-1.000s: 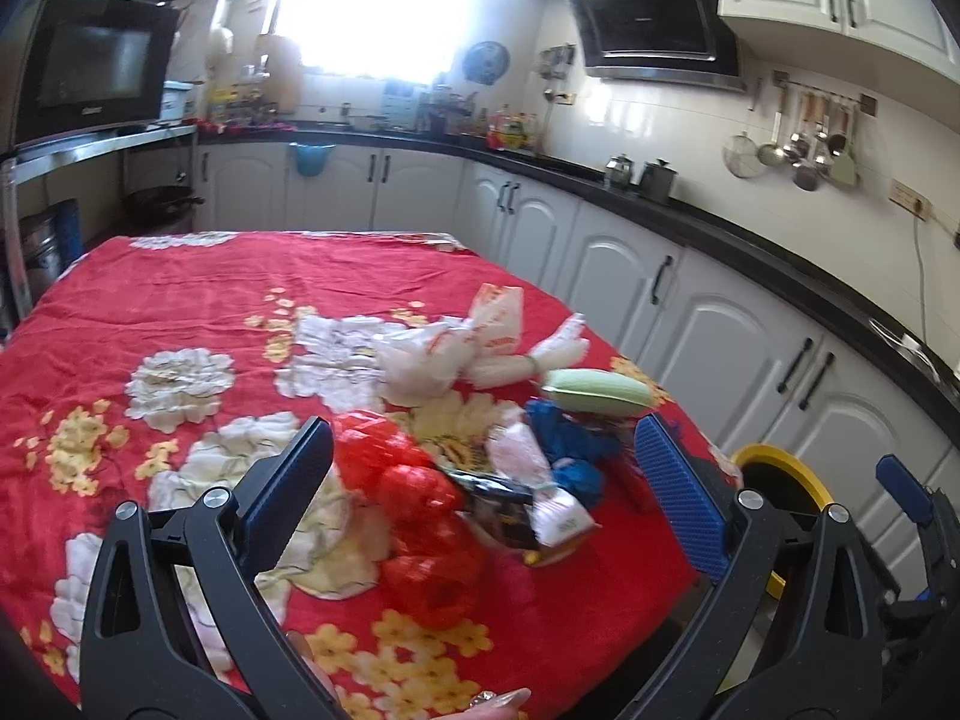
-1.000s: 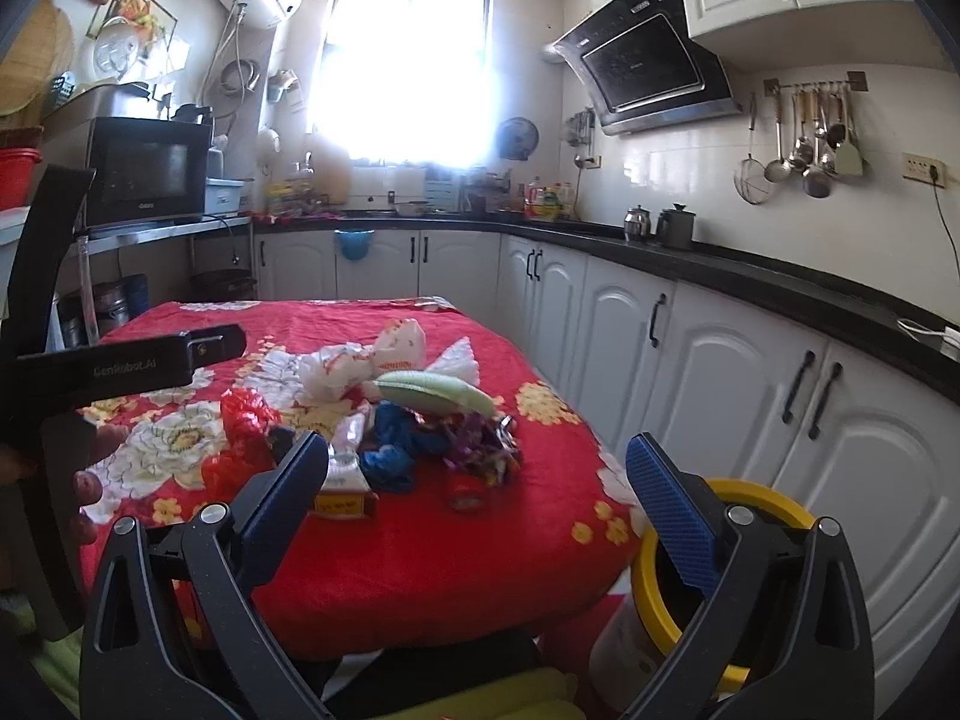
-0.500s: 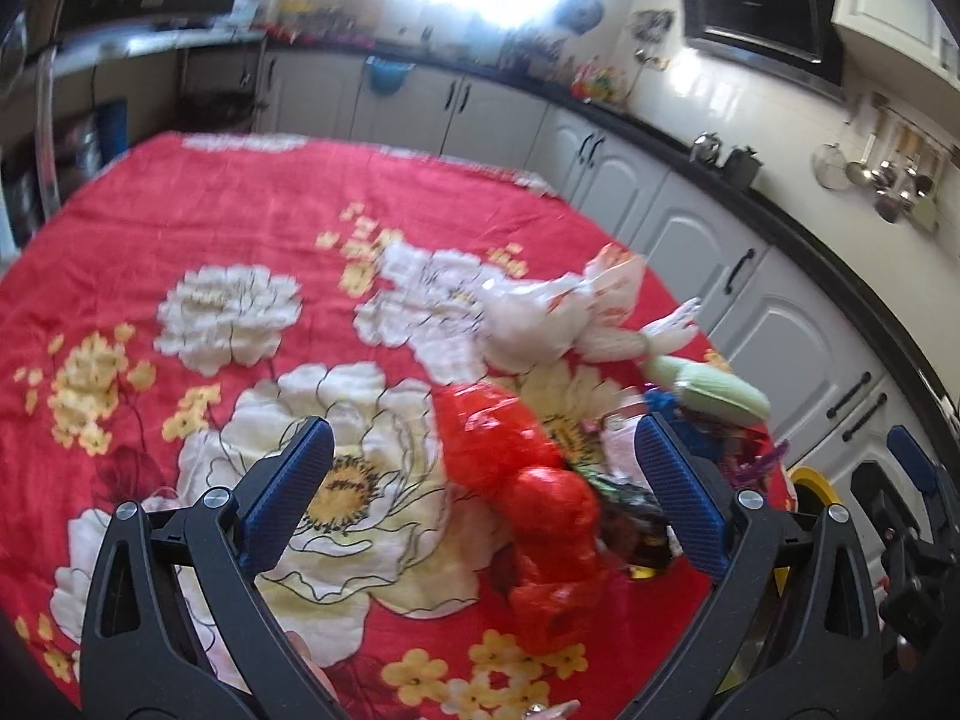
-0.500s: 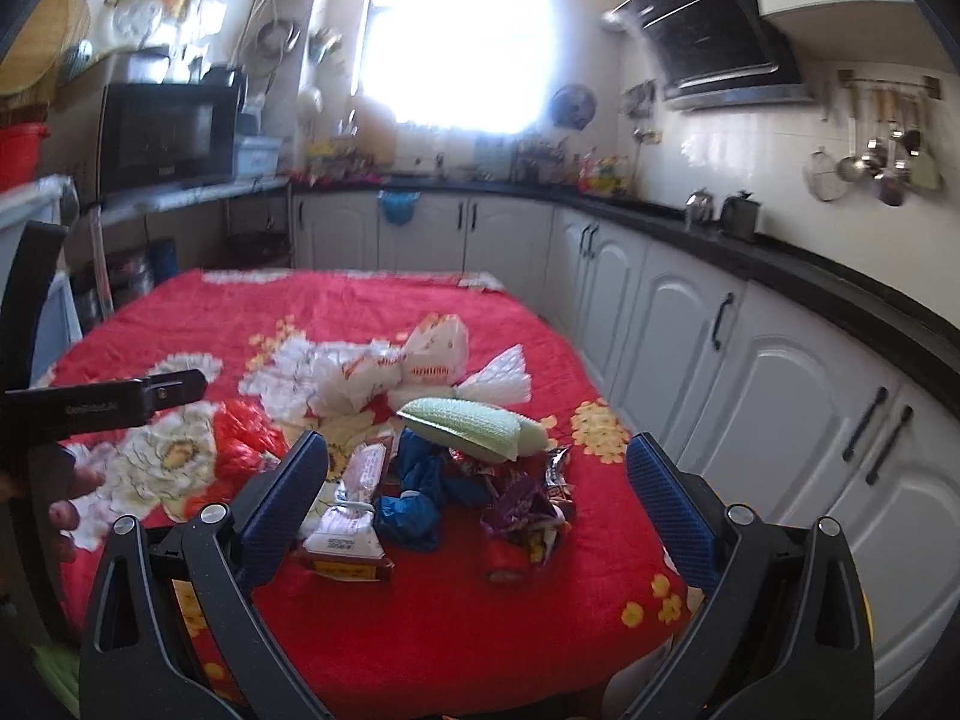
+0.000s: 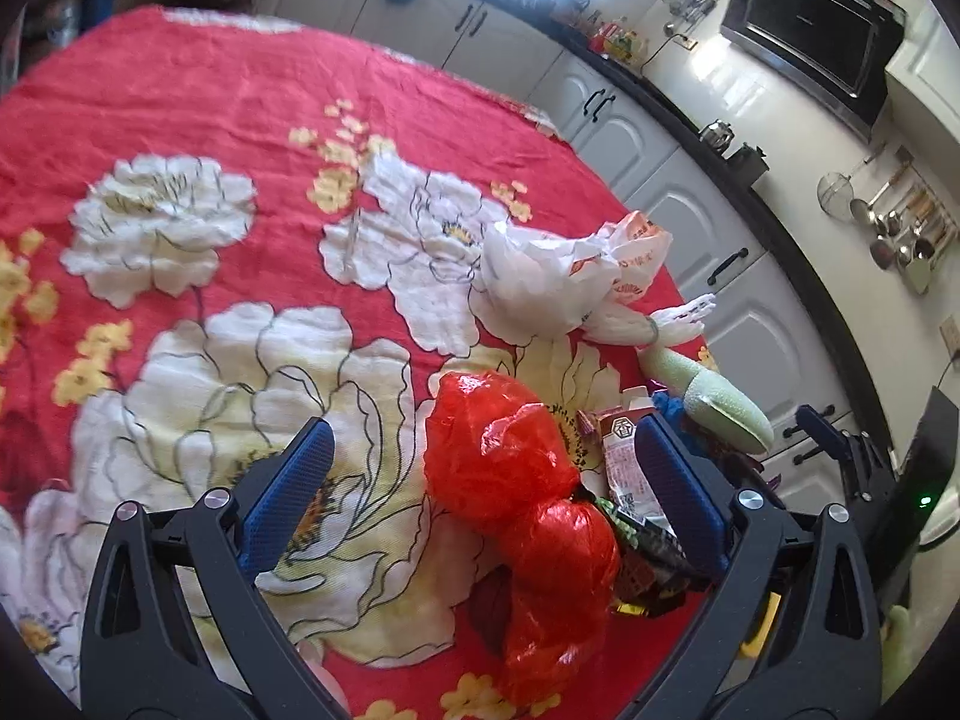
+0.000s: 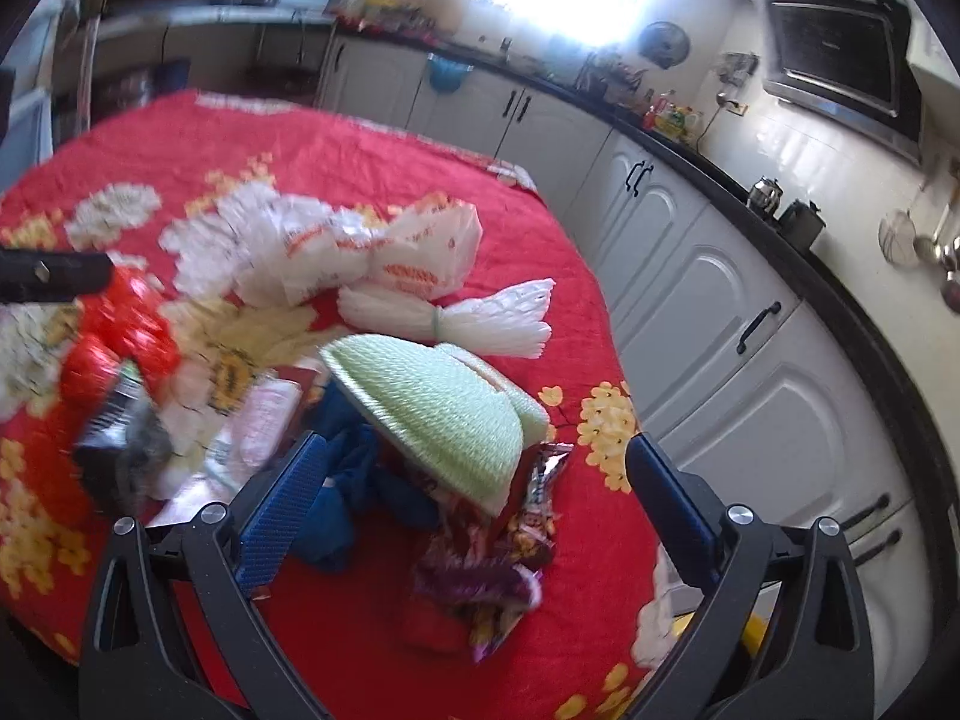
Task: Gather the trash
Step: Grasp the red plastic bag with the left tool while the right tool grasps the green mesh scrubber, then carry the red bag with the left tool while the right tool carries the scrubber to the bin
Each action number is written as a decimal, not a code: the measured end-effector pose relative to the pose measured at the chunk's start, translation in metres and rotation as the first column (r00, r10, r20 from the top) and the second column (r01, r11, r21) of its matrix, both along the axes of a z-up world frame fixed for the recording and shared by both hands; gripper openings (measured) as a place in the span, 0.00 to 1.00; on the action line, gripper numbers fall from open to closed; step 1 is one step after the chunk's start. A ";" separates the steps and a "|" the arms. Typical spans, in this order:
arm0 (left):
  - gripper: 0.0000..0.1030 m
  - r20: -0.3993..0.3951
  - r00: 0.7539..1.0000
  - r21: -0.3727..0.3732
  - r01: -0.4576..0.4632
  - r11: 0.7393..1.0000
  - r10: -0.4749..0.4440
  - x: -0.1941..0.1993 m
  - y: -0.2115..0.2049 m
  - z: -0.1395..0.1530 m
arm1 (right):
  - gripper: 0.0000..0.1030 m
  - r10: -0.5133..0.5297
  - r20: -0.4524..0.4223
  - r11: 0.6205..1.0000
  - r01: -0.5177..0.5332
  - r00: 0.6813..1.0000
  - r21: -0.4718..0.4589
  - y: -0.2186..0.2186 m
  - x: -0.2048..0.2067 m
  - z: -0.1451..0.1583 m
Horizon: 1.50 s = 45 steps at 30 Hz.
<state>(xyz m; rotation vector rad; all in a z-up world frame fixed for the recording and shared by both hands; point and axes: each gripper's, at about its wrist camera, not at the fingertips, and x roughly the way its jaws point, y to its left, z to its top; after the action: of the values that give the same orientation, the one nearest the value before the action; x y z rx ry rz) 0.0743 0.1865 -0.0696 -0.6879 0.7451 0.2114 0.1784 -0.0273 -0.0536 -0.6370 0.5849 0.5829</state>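
Since every piece of trash is seen lying on the red floral tablecloth (image 5: 180,90), nothing appears collected yet — the whole job is judged to remain. The left gripper (image 5: 474,480) is held spread wide around the red plastic bag (image 5: 516,480), nothing grasped; the right gripper (image 6: 474,498) is likewise released over the green foam sleeve (image 6: 444,414) and snack wrappers (image 6: 480,576) — the white bags (image 6: 360,252) are left untouched beyond.

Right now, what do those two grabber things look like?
Both match. The left gripper and the right gripper each have black plastic arms with triangle-shaped holes, round silver bolts at the joints, and two long fingers covered in bumpy blue pads. No cables or sleeves show.
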 end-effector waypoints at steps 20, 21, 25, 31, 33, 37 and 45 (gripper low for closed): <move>0.35 -0.020 0.999 -0.218 0.045 0.975 -0.051 0.009 0.013 -0.028 | 0.38 0.055 -0.101 0.993 -0.045 0.993 0.105 -0.001 0.019 0.004; 0.32 -0.016 0.998 -0.223 0.054 0.973 -0.059 0.010 0.012 -0.028 | 0.38 0.057 -0.107 0.991 -0.043 0.993 0.126 -0.004 0.018 0.007; 0.20 0.015 0.996 -0.188 0.088 0.978 -0.087 0.007 0.010 -0.019 | 0.37 0.055 -0.135 0.973 -0.023 0.989 0.228 -0.021 0.014 0.021; 0.14 0.076 0.990 -0.130 0.125 0.984 -0.116 -0.006 0.013 0.010 | 0.37 0.060 -0.179 0.936 0.007 0.982 0.353 -0.048 0.006 0.040; 0.14 0.097 0.988 -0.099 0.131 0.986 -0.121 -0.011 0.012 0.021 | 0.37 0.057 -0.185 0.923 0.019 0.981 0.385 -0.060 0.001 0.046; 0.14 0.156 0.980 -0.030 0.132 0.991 -0.126 -0.017 0.007 0.047 | 0.37 0.045 -0.182 0.900 0.039 0.982 0.434 -0.083 -0.008 0.056; 0.14 0.242 0.950 0.083 0.182 0.980 -0.197 -0.013 -0.028 0.086 | 0.37 -0.002 -0.178 0.867 0.091 0.984 0.490 -0.124 -0.028 0.063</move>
<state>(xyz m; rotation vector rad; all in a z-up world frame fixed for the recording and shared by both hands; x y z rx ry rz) 0.0608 0.1584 0.0165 -0.5690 0.5565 -0.0297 0.1505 -0.1512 0.0098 -0.0823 0.5793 0.7149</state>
